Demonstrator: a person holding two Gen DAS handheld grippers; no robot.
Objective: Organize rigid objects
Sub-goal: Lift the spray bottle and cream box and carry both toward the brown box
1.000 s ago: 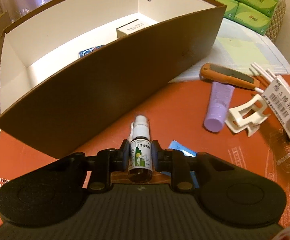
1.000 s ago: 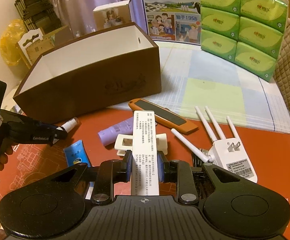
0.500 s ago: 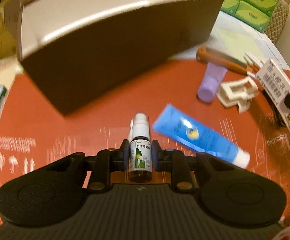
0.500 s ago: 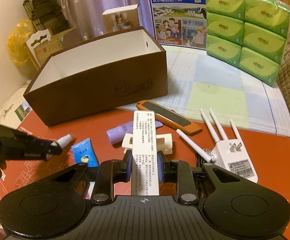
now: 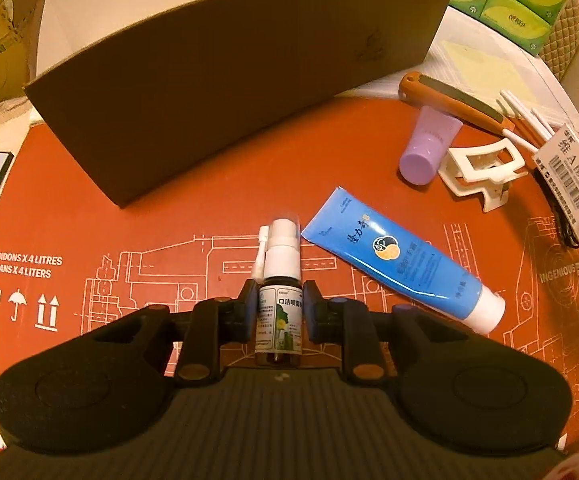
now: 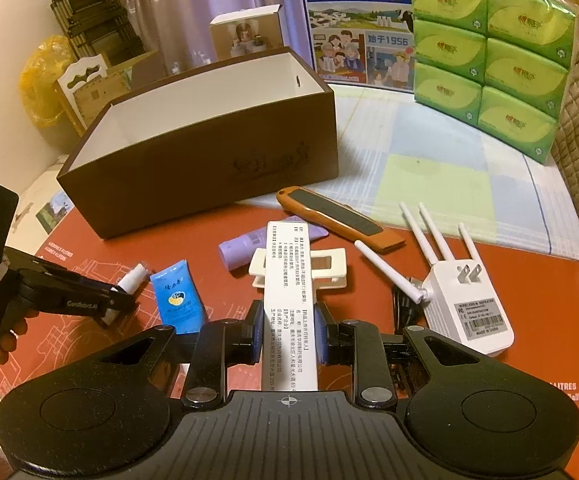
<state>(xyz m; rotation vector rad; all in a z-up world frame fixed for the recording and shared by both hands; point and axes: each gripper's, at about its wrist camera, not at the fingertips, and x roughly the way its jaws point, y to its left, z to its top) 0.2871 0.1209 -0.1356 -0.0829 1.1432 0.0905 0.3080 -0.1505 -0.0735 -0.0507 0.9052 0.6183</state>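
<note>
Spray bottle (image 5: 279, 312), brown, white nozzle, clamped in left jaws; right jaws clamp white carton (image 6: 288, 280).

The open box (image 6: 217, 160) stands toward the back of the table (image 6: 509, 248), the tissue packs (image 6: 489, 52) at its back right corner. Before the box lie the knife (image 6: 337, 220), tube (image 6: 245, 246) and clip (image 6: 301, 270); the flat tube (image 6: 177, 300) lies left of these, the repeater (image 6: 465, 304) right.

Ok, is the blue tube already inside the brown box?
No, the blue tube lies on the red mat in front of the brown box, just right of the spray bottle in the left gripper.
</note>
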